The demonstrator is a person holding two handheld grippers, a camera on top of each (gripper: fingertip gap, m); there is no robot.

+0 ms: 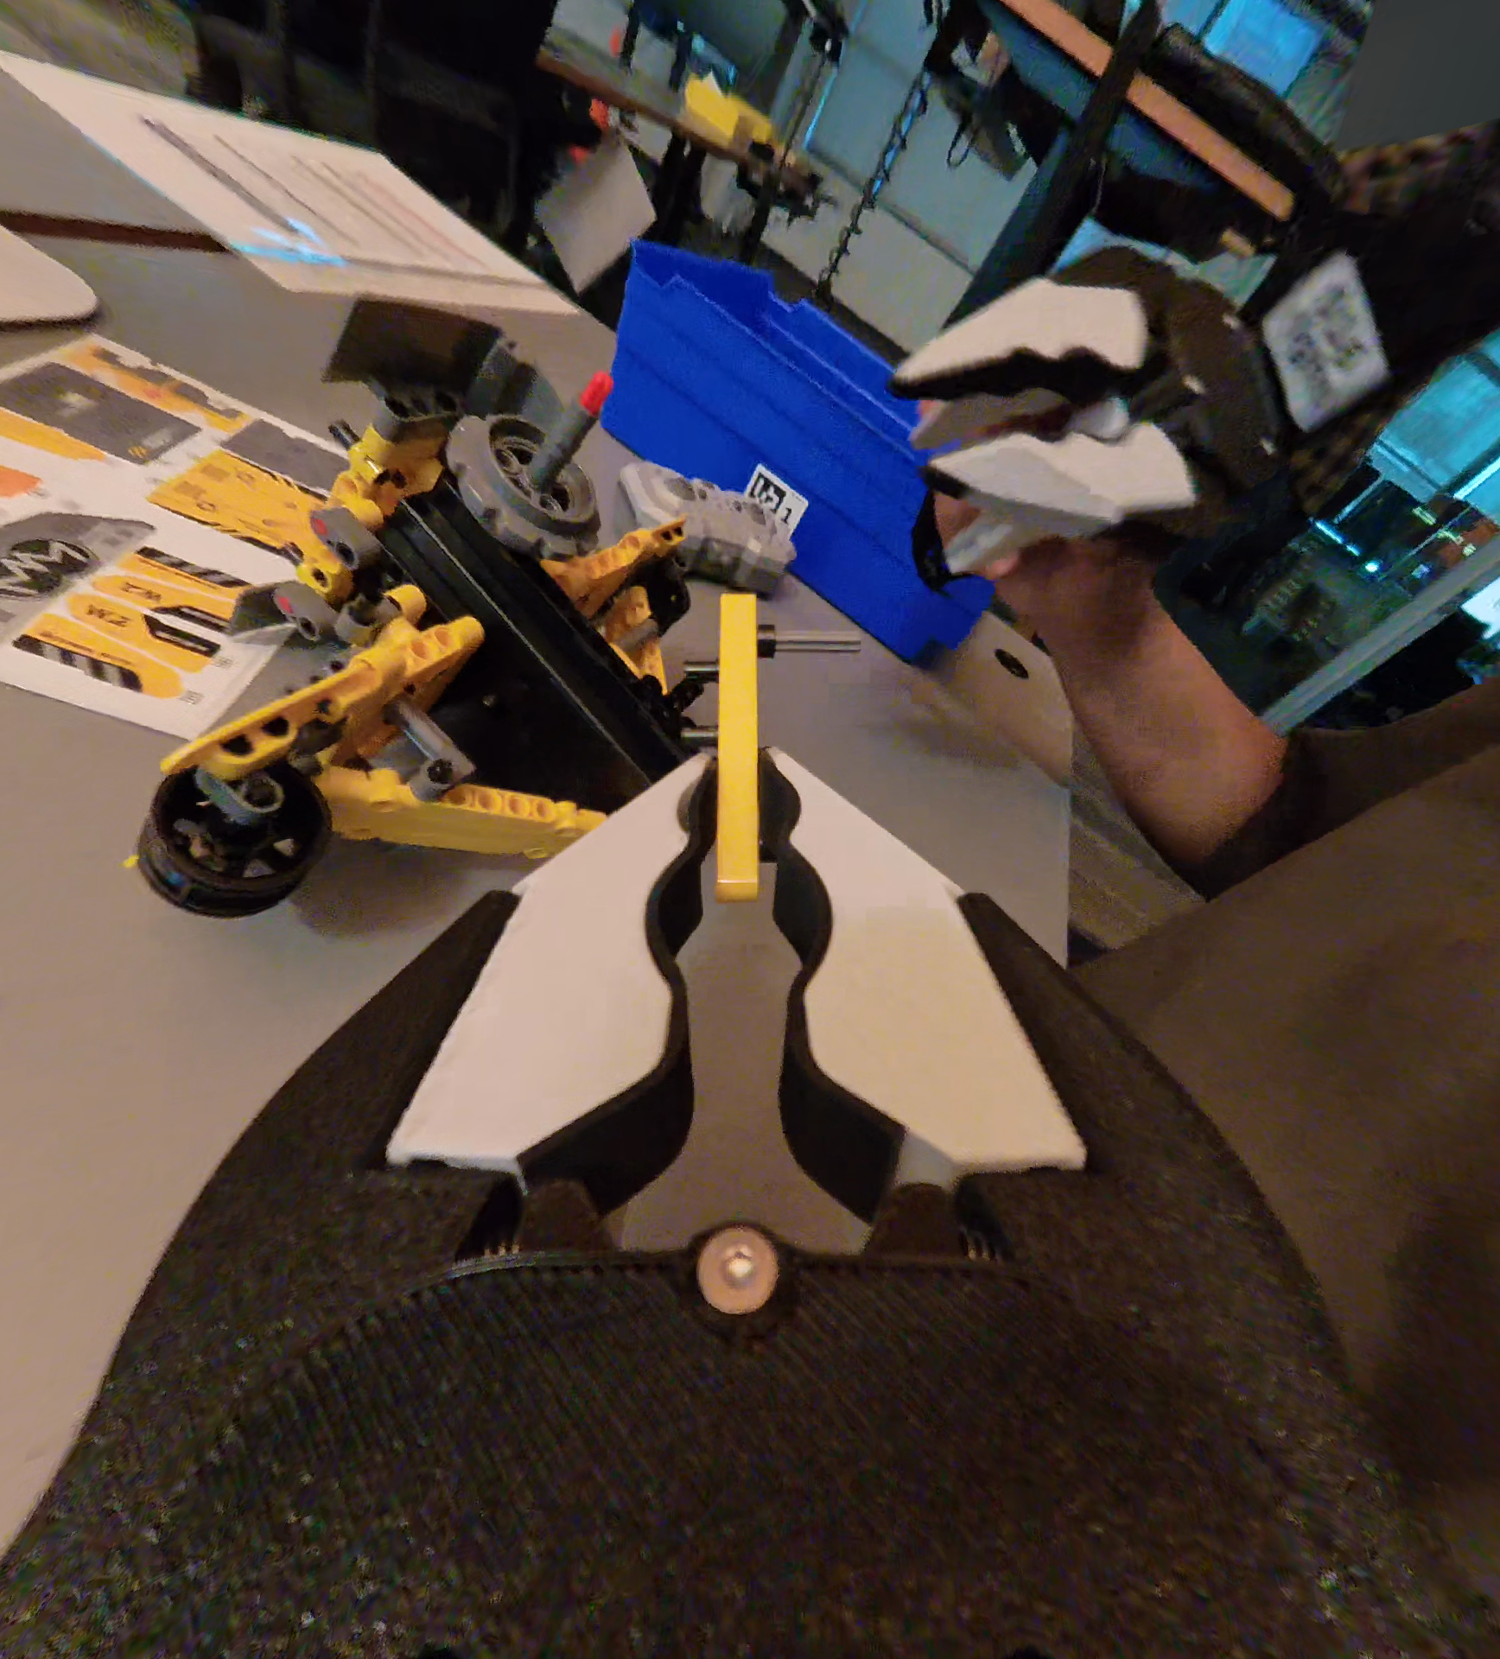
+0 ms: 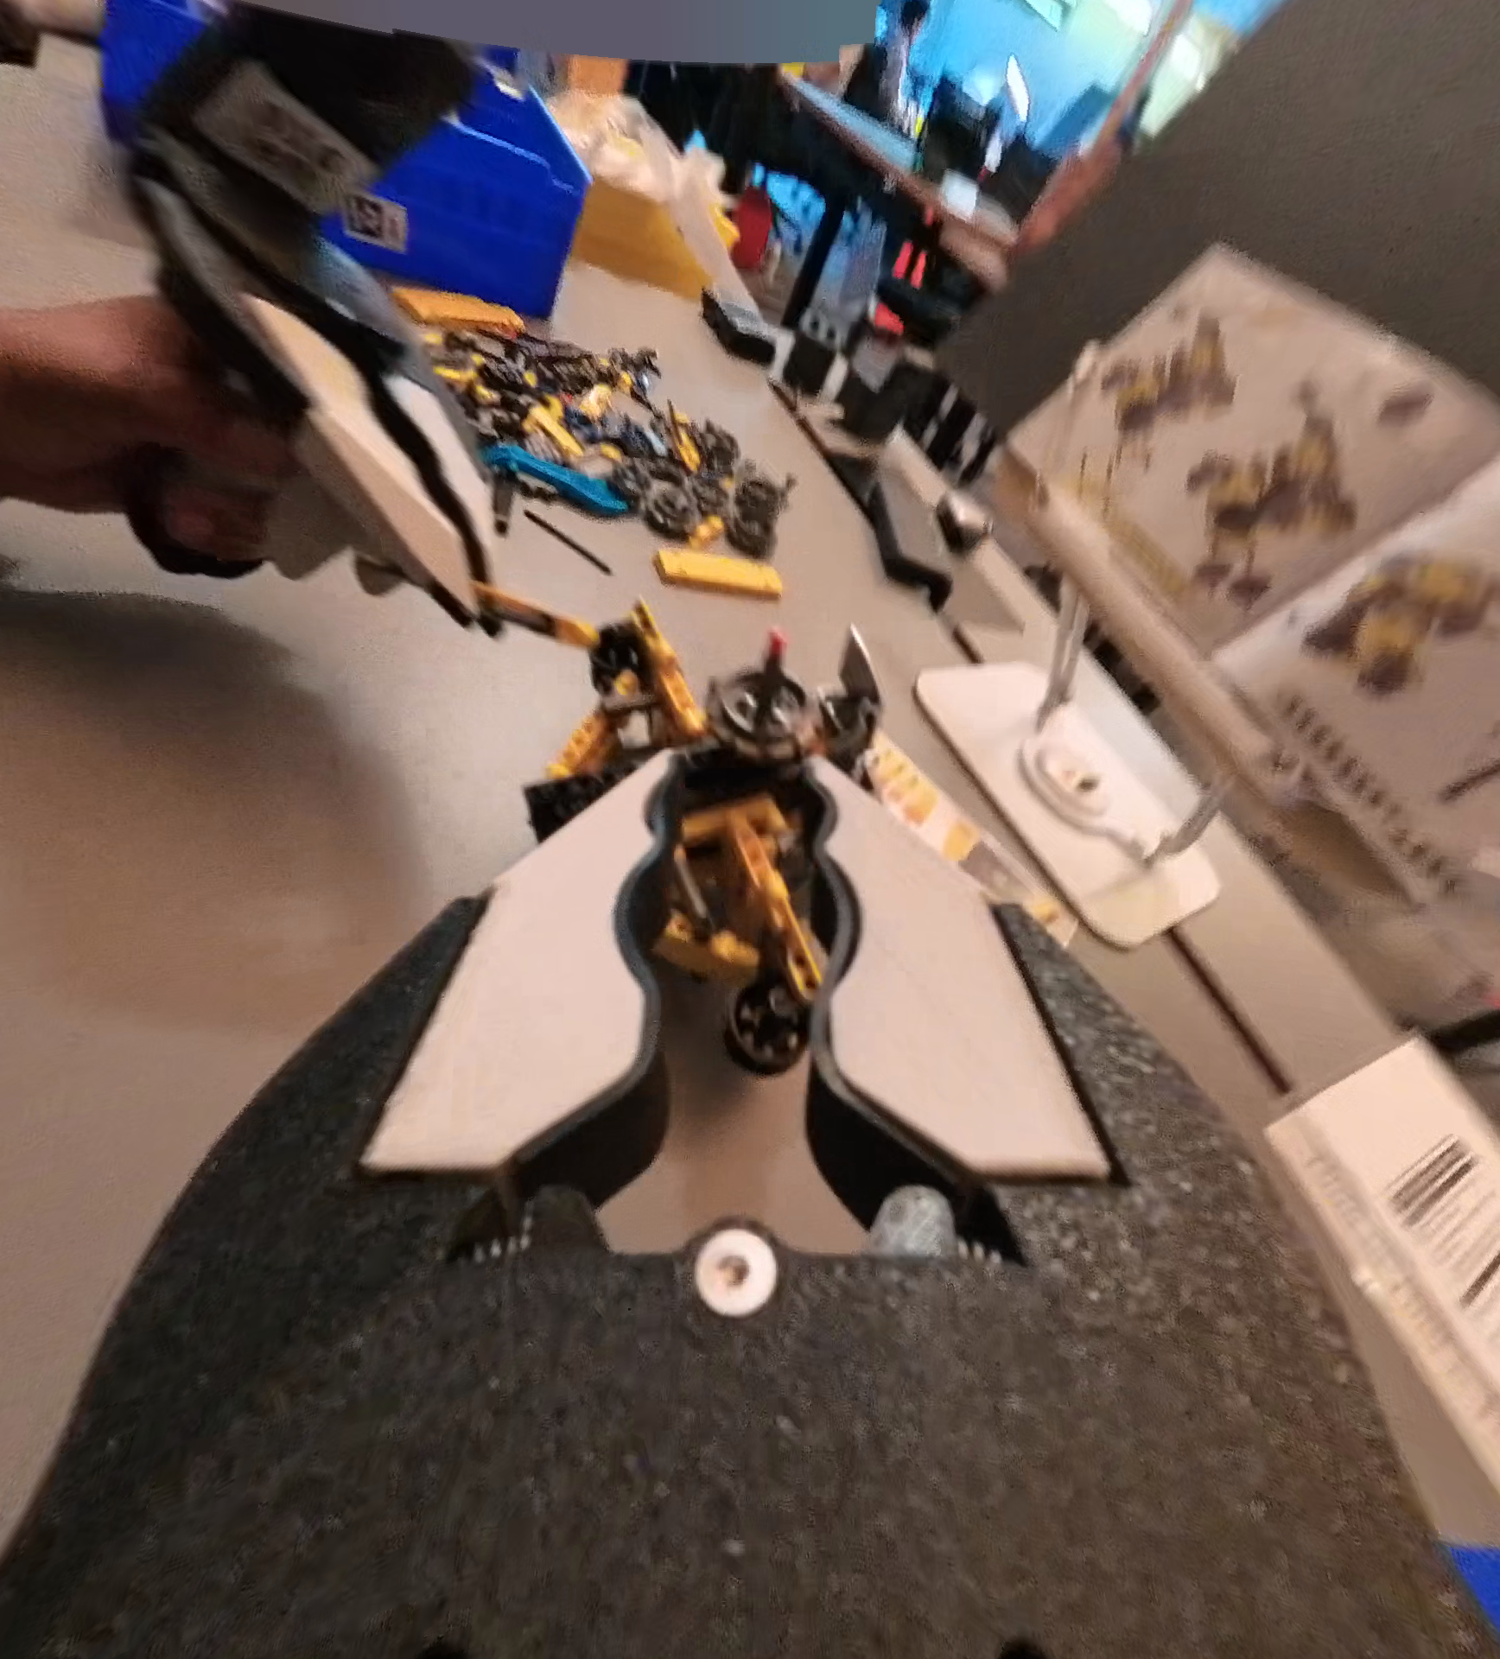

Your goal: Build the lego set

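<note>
Ahead and to the left of the left claw [image 1: 736, 763] a half-built yellow vehicle model [image 1: 405, 646] lies on the grey surface [image 1: 55, 943]. That claw pinches a yellow beam [image 1: 737, 745], upright between its tips. The right claw [image 2: 742, 772], slightly parted and empty, hovers over the model, with a white stand base [image 2: 1079, 808] to its right.

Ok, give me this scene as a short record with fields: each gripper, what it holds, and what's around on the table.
left gripper: shut on yellow beam, black pins sticking from the beam's sides
right gripper: open, empty, raised above the table
toy vehicle: yellow and black, partly built, on the grey table
blue bin: behind the vehicle
sticker sheet: flat, left of the vehicle
loose parts pile: farther along the table
</note>
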